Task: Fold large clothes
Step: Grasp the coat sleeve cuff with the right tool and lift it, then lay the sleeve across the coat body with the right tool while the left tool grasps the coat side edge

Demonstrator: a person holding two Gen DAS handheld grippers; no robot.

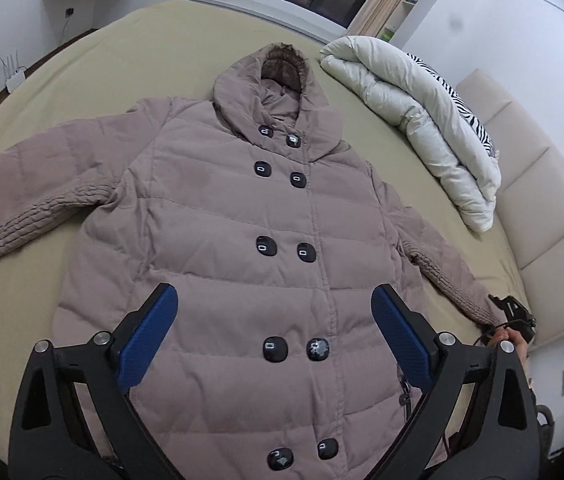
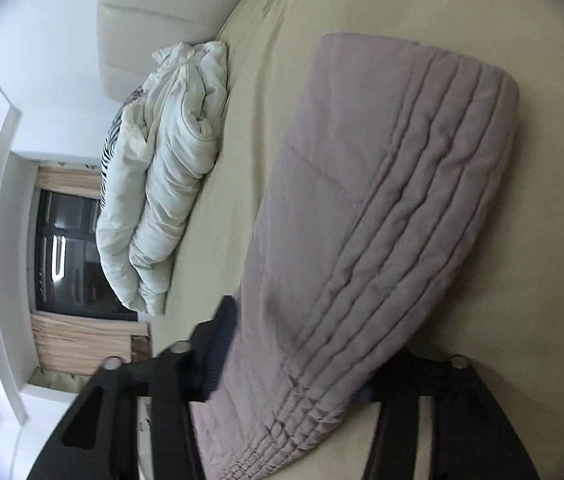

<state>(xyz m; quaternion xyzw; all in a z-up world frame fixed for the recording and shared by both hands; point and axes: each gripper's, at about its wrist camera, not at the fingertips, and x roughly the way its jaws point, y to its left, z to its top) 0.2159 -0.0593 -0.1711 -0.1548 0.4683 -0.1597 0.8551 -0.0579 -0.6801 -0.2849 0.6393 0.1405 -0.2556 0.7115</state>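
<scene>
while the coat [image 1: 242, 216] is laid flat and face up on the bed [image 1: 82, 80], buttoned, its long axis is seen to run from the hem near the left gripper [image 1: 274, 340] away to the hood [image 1: 266, 76] at the far end, and both sleeves are spread out to the sides. the left gripper is held above the lower front of the coat with its jaws wide apart and nothing between them; the coat is not touched by its blue pads [image 1: 150, 332]. the sleeve on the right [image 2: 361, 240] is reached by the right gripper [image 2: 289, 364], and its long axis is seen to run straight away from that gripper; the cuff end is taken between the jaws, which are drawn in on it, so the sleeve is judged to be gripped. this sleeve is therefore the nearer part for the right hand, while the other sleeve [image 1: 22, 208] lies well apart on the left gripper's side and is not yet held. a folded duvet [image 1: 421, 120] is seen lying beside the coat, apart from it. no brand, label or writing can be read on the coat or elsewhere; the marks on the buttons [image 1: 266, 246] are too small to be made out
</scene>
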